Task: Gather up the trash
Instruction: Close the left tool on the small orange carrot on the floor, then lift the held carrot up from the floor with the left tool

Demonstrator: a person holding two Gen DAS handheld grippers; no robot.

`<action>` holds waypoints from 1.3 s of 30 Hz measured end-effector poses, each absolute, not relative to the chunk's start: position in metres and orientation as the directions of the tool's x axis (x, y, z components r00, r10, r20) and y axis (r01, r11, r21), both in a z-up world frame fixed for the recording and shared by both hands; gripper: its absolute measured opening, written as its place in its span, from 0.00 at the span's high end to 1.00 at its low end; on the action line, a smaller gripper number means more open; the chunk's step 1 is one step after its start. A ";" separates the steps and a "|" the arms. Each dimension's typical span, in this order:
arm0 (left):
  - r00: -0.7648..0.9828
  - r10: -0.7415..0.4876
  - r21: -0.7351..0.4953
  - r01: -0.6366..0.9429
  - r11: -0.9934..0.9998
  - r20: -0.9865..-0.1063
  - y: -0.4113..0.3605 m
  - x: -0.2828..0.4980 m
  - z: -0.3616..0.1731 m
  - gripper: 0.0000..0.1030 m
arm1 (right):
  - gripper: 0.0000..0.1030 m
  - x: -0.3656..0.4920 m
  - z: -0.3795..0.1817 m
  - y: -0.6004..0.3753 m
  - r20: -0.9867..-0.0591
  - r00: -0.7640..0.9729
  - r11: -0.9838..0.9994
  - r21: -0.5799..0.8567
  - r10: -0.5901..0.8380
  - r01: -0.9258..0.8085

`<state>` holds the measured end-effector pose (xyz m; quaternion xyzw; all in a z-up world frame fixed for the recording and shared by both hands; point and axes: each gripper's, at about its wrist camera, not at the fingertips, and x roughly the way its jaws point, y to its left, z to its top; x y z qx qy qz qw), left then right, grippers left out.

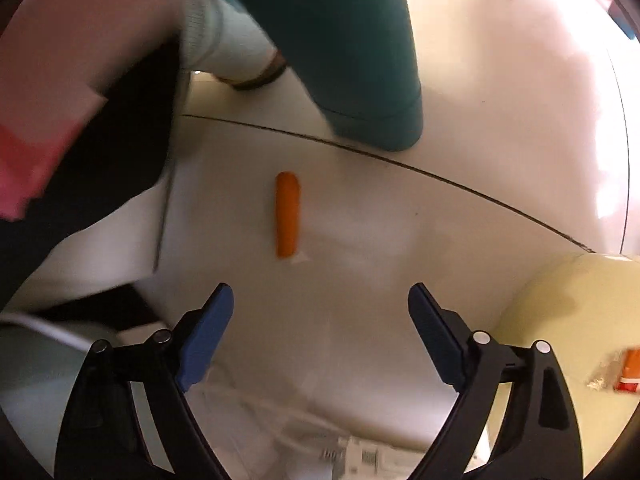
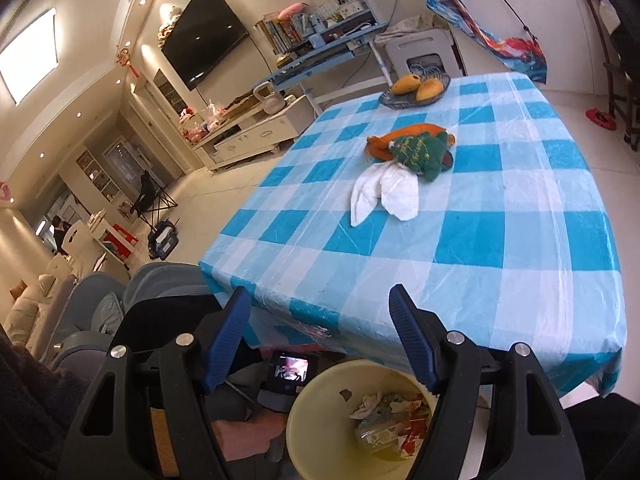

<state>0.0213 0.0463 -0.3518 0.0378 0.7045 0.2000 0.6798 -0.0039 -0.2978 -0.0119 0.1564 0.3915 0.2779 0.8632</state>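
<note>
The left gripper [image 1: 320, 300] points steeply down at the floor [image 1: 360, 280], its blue pads spread wide with nothing between them. Just ahead lies an orange stick [image 1: 287, 216], lengthways to the view, with a scrap of clear wrapper at its near end. This looks like the reach step: a piece of trash on the floor lined up for a pick. The next move would call for bringing the pads down on either side of the stick and closing across its narrow width; since it lies along the fingers' line, the jaws are already well set.

To the right, near the gripper, stands the yellow bin [image 1: 568, 312], with wrappers inside. Beyond the stick a person's leg in teal trousers [image 1: 360, 60] and a white sock [image 1: 228, 44] stand close; they do not block the reach.

The right gripper [image 2: 320, 312] hangs open and empty above the bin [image 2: 316, 400], by the table edge. Further off, on the checked tablecloth [image 2: 500, 240], lie a white tissue [image 2: 386, 196], a green and orange cloth heap [image 2: 416, 146] and a fruit bowl [image 2: 414, 88].
</note>
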 end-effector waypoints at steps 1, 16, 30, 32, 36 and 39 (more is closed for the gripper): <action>-0.064 0.326 0.332 -0.183 0.925 -0.943 0.046 0.021 -0.366 0.18 | 0.33 -0.001 -0.016 -0.298 -0.594 0.529 0.794 0.500 0.606 -0.347; -0.003 0.282 0.263 -0.372 0.890 -0.959 0.080 0.038 -0.420 0.25 | 0.33 0.006 -0.038 -0.276 -0.684 0.444 0.814 0.453 0.578 -0.363; 0.070 0.194 0.159 -0.342 0.926 -0.978 0.052 0.037 -0.406 0.89 | 0.33 0.006 -0.034 -0.278 -0.669 0.446 0.803 0.473 0.595 -0.363; 0.046 0.164 0.139 -0.334 0.932 -0.985 0.041 0.034 -0.402 0.90 | 0.33 0.004 -0.031 -0.278 -0.660 0.454 0.801 0.474 0.599 -0.367; -0.051 0.133 0.142 -0.248 0.958 -0.990 0.008 0.023 -0.395 0.91 | 0.33 0.000 -0.023 -0.279 -0.646 0.473 0.800 0.462 0.599 -0.382; -0.130 0.191 0.202 -0.075 0.977 -0.973 -0.027 0.016 -0.389 0.91 | 0.33 -0.005 -0.018 -0.282 -0.637 0.489 0.803 0.451 0.596 -0.390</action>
